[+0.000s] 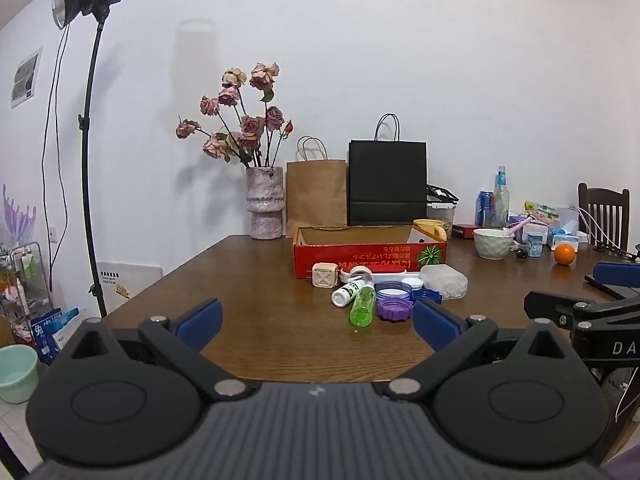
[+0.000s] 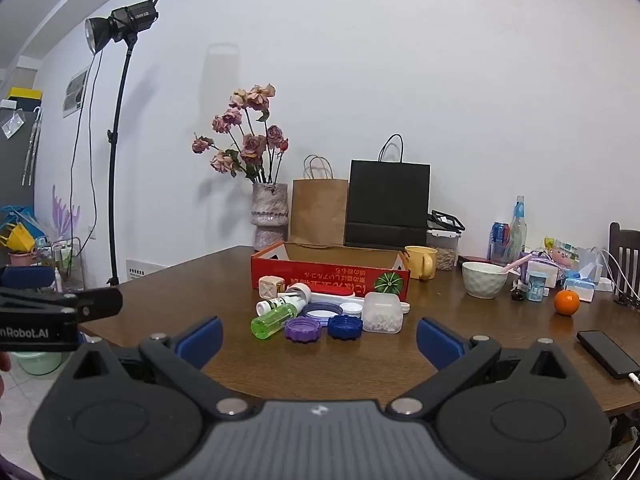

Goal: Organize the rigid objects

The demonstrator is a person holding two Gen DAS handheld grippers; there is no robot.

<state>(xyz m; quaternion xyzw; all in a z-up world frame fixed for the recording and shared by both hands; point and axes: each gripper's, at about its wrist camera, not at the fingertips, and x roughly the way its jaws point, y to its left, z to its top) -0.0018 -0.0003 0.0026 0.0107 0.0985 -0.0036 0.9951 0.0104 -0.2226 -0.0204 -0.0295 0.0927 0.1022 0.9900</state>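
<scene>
Start of the task, as I judge it: nothing sorted yet. My left gripper (image 1: 318,322) and my right gripper (image 2: 319,338) both hover over the near edge of the wooden table (image 1: 248,280), jaws spread as wide as they go and holding nothing. The objects to organize lie in a loose cluster at mid-table, touching or nearly touching one another: a green bottle (image 2: 274,321) on its side at the left, a white bottle (image 2: 278,303) behind it, a purple screw cap (image 2: 303,329), a blue screw cap (image 2: 345,326), a clear lidded box of white beads (image 2: 383,313) at the right, and a cream cube (image 2: 269,286) at the far left. Just beyond them stands the red cardboard tray (image 2: 320,276), the likely destination; what I see of its interior looks empty. All items remain to be moved.
</scene>
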